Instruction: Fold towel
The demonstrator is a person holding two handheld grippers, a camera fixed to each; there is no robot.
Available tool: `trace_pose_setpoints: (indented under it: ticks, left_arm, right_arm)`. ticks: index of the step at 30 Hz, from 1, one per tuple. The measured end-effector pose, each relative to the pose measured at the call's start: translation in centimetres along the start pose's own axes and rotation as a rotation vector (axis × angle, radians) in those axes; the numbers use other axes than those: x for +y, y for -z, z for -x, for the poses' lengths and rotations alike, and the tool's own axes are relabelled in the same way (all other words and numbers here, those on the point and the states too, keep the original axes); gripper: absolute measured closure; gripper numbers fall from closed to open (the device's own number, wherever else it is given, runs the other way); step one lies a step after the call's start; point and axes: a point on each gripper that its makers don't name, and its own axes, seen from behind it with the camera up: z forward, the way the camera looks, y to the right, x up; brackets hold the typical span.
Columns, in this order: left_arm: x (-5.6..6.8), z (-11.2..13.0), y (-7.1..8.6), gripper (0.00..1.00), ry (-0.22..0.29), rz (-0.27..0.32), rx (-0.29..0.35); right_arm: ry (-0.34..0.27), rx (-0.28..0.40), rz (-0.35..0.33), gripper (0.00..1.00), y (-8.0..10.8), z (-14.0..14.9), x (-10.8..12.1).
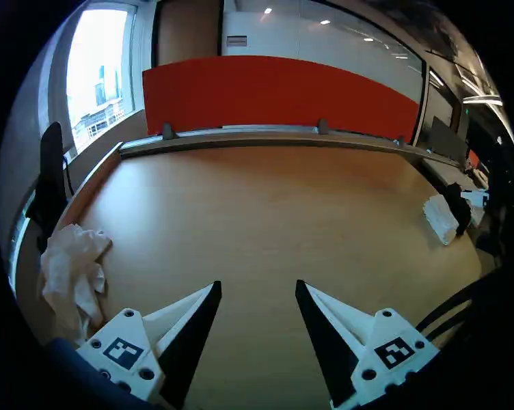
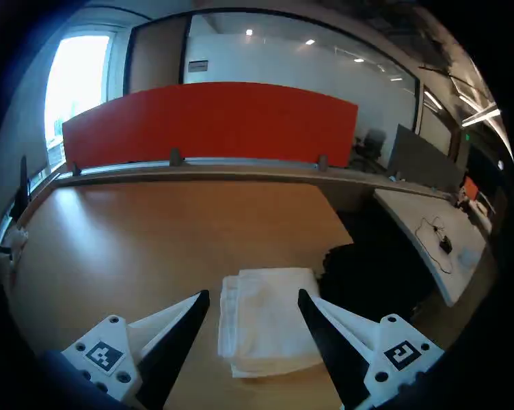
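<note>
1 folded towel (image 2: 267, 328) is seen laid on the desk (image 2: 154, 232) before the spread right gripper (image 2: 252, 294); 1 crumpled towel (image 1: 72, 273) is left unfolded near the spread, empty left gripper (image 1: 258, 283).

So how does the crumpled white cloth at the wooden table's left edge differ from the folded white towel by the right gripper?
The crumpled white cloth is a loose, wrinkled heap; the folded white towel is a neat, flat, layered rectangle. The cloth sits at the left edge of the wooden table; the towel lies near its right edge, ahead of the open right gripper. Both are white fabric.
</note>
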Motion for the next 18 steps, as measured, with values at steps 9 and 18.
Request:
trace_pose_setpoints:
  ticks: [9, 18]
  left_arm:
    - [-0.2, -1.3, -0.2, 0.20, -0.002, -0.013, 0.040]
    - [-0.7, -2.9, -0.2, 0.20, -0.004, -0.028, 0.088]
  right_arm:
    - [-0.016, 0.202, 0.021, 0.00, 1.9, -5.5, -0.9]
    - [-0.035, 0.395, 0.034, 0.00, 4.6, -10.8, -1.8]
